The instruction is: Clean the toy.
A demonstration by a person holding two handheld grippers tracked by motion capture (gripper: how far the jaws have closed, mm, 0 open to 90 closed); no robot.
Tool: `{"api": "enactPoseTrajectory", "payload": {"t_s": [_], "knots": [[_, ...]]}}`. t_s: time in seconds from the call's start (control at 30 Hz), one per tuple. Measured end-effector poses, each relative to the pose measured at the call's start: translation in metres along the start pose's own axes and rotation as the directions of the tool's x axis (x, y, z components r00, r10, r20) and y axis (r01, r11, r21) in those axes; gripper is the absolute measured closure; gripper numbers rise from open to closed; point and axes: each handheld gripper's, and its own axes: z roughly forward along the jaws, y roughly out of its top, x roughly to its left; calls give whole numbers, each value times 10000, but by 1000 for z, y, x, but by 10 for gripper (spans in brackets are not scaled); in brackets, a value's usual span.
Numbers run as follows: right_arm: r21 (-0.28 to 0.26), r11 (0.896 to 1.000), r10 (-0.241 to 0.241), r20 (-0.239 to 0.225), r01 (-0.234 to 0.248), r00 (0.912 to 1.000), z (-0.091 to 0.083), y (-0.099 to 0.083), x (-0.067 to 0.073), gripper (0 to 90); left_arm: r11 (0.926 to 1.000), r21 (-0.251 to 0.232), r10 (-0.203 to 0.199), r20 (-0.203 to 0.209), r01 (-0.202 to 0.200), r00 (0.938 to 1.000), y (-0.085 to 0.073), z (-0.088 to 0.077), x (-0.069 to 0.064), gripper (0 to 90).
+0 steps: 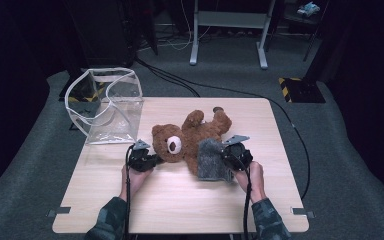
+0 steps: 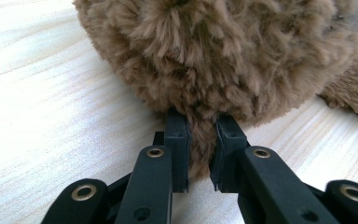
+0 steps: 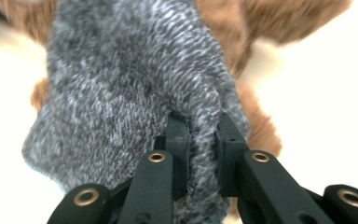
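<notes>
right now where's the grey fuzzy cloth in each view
High view: grey cloth right of centre, on the teddy bear, beside the right tongs.
Left gripper view: not in it.
Right gripper view: centre, pinched.
Shared landmark: the bear's brown fur.

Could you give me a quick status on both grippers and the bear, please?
Left gripper shut on teddy bear. Right gripper shut on grey cloth. Nothing blocking.

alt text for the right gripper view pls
The right gripper is shut on a fold of fuzzy grey knit fabric, seen close up. Behind it lies the brown teddy bear on the pale table.
</notes>
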Motion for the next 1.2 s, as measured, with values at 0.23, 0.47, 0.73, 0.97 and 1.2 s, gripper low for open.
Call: {"api": "enactPoseTrajectory", "payload": {"t_s": [0.23,0.47,0.73,0.97,1.2], "knots": [[429,9901,-1314,-560,1338,9897,35,16,29,792,10000,-9,-1,30,1,10000,0,0,1,789],[1102,9898,-862,-365,898,9956,29,0,10,794,10000,-5,17,63,-17,10000,0,0,1,789],[1491,9888,-67,757,-47,9971,9,-31,-35,794,10000,5,-15,93,15,10000,0,0,1,789],[485,9928,1007,1508,-1091,9834,-15,-28,-68,794,10000,-2,22,62,-22,10000,0,0,1,789],[-778,9960,516,1117,-430,9924,-12,17,-59,794,10000,2,34,72,-34,10000,0,0,1,789]]}}
